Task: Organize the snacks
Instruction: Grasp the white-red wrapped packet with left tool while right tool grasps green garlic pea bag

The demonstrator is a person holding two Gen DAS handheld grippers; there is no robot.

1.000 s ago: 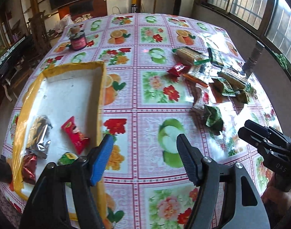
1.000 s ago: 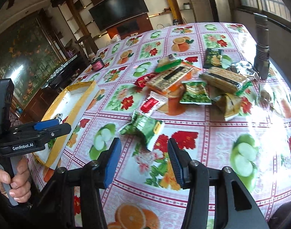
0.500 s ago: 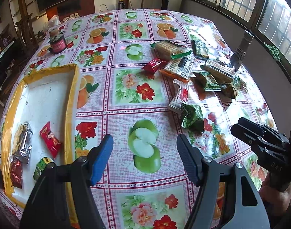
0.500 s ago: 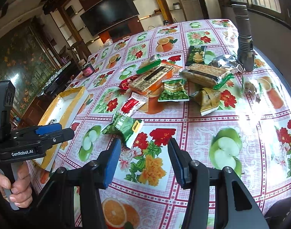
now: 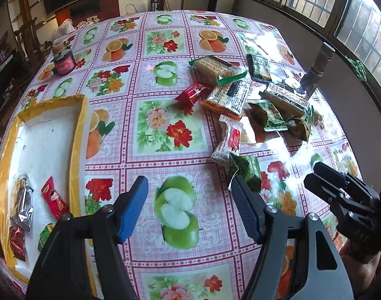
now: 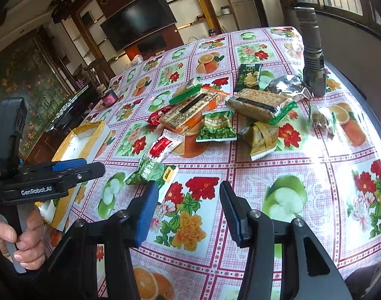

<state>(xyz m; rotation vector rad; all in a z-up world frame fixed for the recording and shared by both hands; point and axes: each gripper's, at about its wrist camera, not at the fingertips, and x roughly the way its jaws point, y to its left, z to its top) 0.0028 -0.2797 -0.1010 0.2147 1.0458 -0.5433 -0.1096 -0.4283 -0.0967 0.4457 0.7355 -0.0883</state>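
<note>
A yellow-rimmed white tray (image 5: pixel 79 135) sits at the table's left and holds several snack packets, among them a red one (image 5: pixel 54 198). A pile of loose snacks lies at the right: a green packet (image 5: pixel 246 168) nearest, a white-and-red packet (image 5: pixel 228 142), cracker packs (image 5: pixel 219 70). My left gripper (image 5: pixel 189 206) is open and empty above the tablecloth, just left of the green packet. My right gripper (image 6: pixel 188 206) is open and empty, with the green packet (image 6: pixel 154 173) just beyond its left finger.
A black flashlight (image 6: pixel 313 52) stands upright at the right edge, next to a silver foil bag (image 6: pixel 288 86). A dark red jar (image 5: pixel 64 62) stands at the far left. The table edge runs close along the right. Chairs and a TV cabinet stand beyond.
My left gripper has swung right, away from the tray and toward the green packet. My right gripper has moved forward toward the pile. Both stay open.
</note>
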